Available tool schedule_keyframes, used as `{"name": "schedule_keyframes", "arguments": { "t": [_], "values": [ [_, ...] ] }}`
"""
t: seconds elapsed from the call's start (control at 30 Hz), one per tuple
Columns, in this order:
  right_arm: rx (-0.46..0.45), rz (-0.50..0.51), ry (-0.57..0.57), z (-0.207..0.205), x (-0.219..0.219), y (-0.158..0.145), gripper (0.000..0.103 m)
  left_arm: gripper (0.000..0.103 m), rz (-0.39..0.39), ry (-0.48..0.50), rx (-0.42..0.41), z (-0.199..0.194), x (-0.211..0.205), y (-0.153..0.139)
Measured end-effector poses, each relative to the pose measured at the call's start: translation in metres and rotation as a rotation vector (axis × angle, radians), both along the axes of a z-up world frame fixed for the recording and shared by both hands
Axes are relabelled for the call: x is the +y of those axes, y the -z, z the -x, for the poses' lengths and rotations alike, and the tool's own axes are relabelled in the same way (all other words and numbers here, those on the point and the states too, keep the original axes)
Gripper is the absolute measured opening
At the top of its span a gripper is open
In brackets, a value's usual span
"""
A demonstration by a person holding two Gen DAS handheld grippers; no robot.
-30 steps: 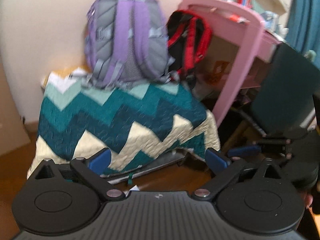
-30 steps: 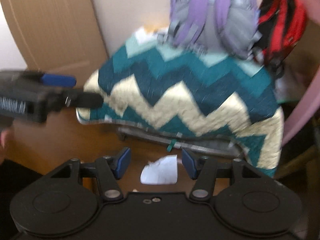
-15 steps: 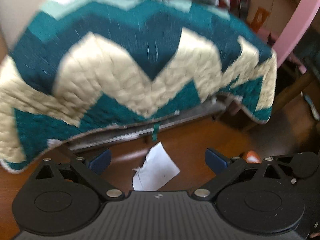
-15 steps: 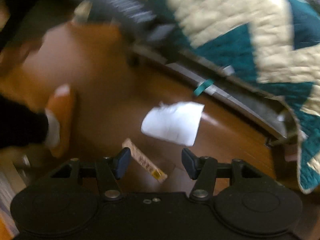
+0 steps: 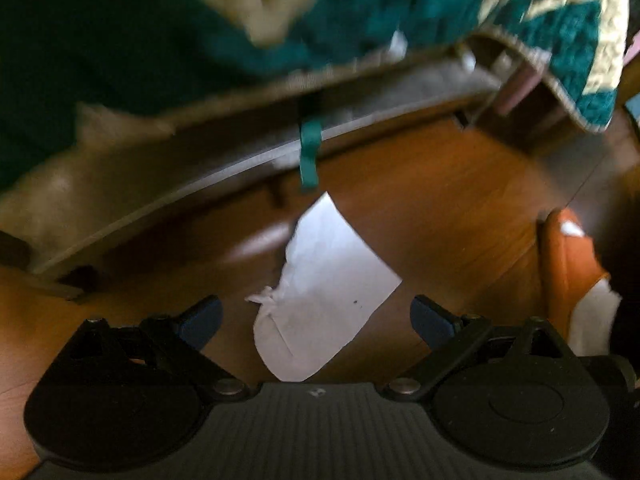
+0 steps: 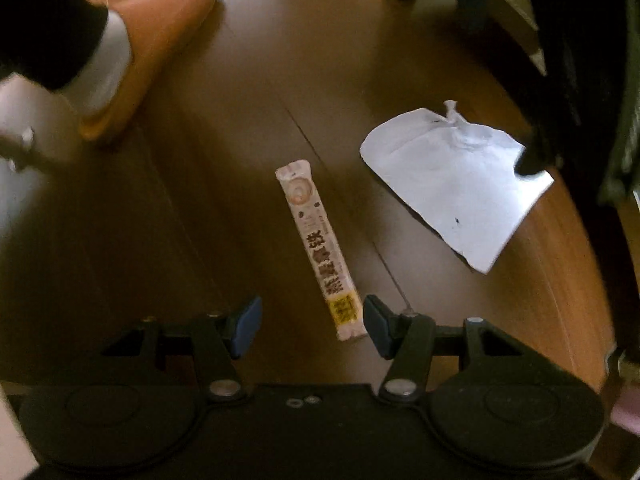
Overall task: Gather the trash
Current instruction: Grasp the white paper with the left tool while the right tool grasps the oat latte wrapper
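My right gripper point(image 6: 312, 322) is spread wide with nothing in it, low over the brown floor point(image 6: 240, 120). The long snack wrapper point(image 6: 320, 252) lies just ahead, its near end by my right fingertip, its length pointing away and a bit left. My left gripper point(image 5: 316, 318) is also wide and bare, facing the white paper point(image 5: 324, 300), which lies beside the wrapper. Only my right camera shows the wrapper.

snack wrapper point(image 6: 320, 250), printed chars + yellow code patch, unreadable
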State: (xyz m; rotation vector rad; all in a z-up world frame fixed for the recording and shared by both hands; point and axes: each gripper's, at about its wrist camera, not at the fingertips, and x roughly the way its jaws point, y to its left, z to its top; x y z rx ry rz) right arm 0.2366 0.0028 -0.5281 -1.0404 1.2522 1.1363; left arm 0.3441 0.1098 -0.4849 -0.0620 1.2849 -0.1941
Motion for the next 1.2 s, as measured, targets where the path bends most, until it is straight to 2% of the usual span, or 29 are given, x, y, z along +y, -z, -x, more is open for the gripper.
{"name": "schedule_keyframes", "arguments": {
  "t": [0.17,0.33,0.57,0.7,0.8,0.9,1.0,1.03,1.1,1.17,1.2],
  "values": [
    [0.026,0.007,-0.014,-0.012,0.000,0.030,0.056,0.101,-0.031,0.051,0.019,-0.014,-0.008,0.044],
    [0.029,0.012,-0.044,-0.019,-0.002,0.049,0.056,0.101,0.008,0.081,0.062,-0.026,-0.010,0.077],
    [0.001,-0.001,-0.094,-0.008,-0.001,0.062,0.056,0.101,-0.026,0.202,0.073,-0.023,-0.030,0.102],
    [-0.052,-0.026,-0.105,-0.001,0.001,0.063,0.058,0.100,-0.053,0.201,0.076,-0.021,-0.036,0.110],
    [-0.073,-0.042,-0.148,0.006,0.000,0.062,0.053,0.083,-0.069,0.184,0.080,-0.023,-0.037,0.115],
    [-0.109,-0.053,-0.194,0.016,-0.001,0.059,0.049,0.078,-0.090,0.164,0.063,-0.023,-0.039,0.116],
    [-0.065,-0.051,-0.161,0.016,-0.005,0.056,0.031,0.068,-0.147,0.166,0.046,-0.020,-0.045,0.116],
    [-0.067,-0.056,-0.164,0.017,-0.005,0.055,0.021,0.062,-0.166,0.168,0.041,-0.021,-0.048,0.116],
    [-0.095,-0.048,-0.188,0.022,-0.004,0.054,0.020,0.051,-0.172,0.163,0.029,-0.021,-0.048,0.114],
    [-0.102,-0.031,-0.169,0.021,-0.007,0.055,0.018,0.031,-0.173,0.148,0.020,-0.025,-0.050,0.114],
    [-0.107,-0.016,-0.148,0.021,-0.007,0.055,0.018,0.025,-0.172,0.141,0.020,-0.026,-0.050,0.113]
  ]
}}
